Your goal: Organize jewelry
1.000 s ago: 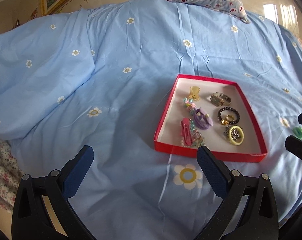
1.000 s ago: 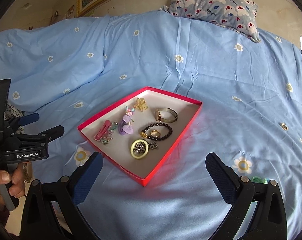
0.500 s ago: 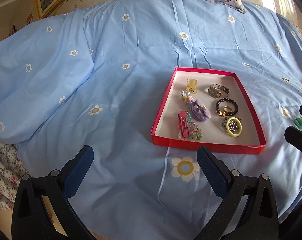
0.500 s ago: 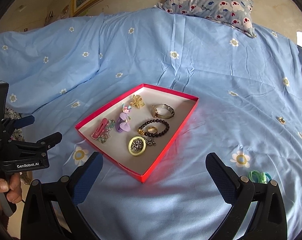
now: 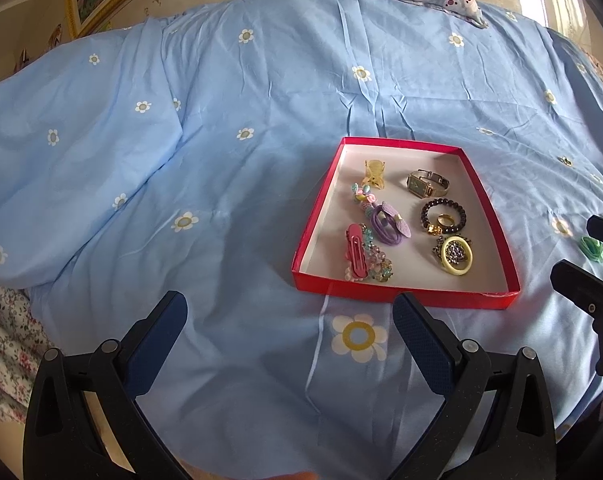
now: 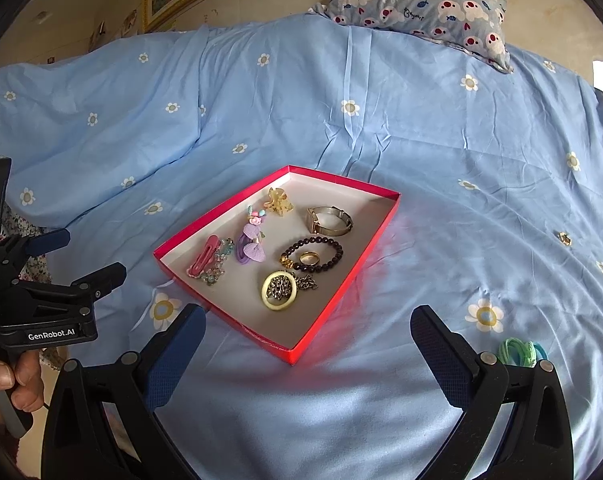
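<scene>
Jaws wide on both, left gripper point(image 5: 289, 316) and right gripper point(image 6: 307, 326), grasping nothing. One red tray point(image 6: 375, 236) just ahead on bed point(image 6: 441, 168), between both; light, stiff rim. Inside: one watch point(image 6: 329, 221), bead bracelet point(image 6: 315, 254), ring point(image 6: 309, 258), pink clip point(image 6: 202, 261), all small, slippery. One green hair tie point(image 6: 517, 351) loose beside right jaw: soft, pinch anywhere.

"GenRobot.AI" stood in white on the black left gripper point(image 6: 81, 256), at the left. Small script on the far pillow point(image 6: 417, 4) was too blurred to read.
</scene>
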A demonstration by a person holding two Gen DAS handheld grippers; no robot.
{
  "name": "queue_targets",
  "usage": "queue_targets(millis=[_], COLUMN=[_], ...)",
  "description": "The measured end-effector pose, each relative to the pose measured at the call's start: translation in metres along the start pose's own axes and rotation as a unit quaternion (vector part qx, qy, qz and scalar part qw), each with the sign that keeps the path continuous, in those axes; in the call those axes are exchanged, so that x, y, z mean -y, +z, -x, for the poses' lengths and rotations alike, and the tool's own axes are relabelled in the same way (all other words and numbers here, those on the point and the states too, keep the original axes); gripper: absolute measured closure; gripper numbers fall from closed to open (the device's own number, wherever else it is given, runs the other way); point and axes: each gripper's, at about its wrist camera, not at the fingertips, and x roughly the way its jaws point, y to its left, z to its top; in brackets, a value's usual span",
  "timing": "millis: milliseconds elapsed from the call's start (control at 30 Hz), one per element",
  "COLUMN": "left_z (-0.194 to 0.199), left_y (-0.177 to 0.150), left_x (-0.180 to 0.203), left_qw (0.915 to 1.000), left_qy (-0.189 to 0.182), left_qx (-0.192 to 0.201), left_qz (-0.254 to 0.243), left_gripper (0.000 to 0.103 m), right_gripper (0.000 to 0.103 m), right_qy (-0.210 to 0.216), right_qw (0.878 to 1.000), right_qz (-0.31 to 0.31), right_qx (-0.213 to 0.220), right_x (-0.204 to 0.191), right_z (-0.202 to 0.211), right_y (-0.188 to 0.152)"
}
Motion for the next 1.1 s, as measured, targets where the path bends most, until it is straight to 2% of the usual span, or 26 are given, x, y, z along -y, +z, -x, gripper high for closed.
queue_targets(millis=[1100], left_z=[-0.0023], left_y=[-0.0031], left_x=[0.0017], left_qw=[0.9997], left_qy=[-0.019], left_qx=[-0.012], left_qz=[0.011], left_gripper=[0.000], right_gripper=[0.000], right_qy=[0.004], right_qw=[1.000], right_qz=[-0.008], right_qx=[-0.010], right_x=[-0.0014], right_z=[-0.0043], right_y=[-0.0003])
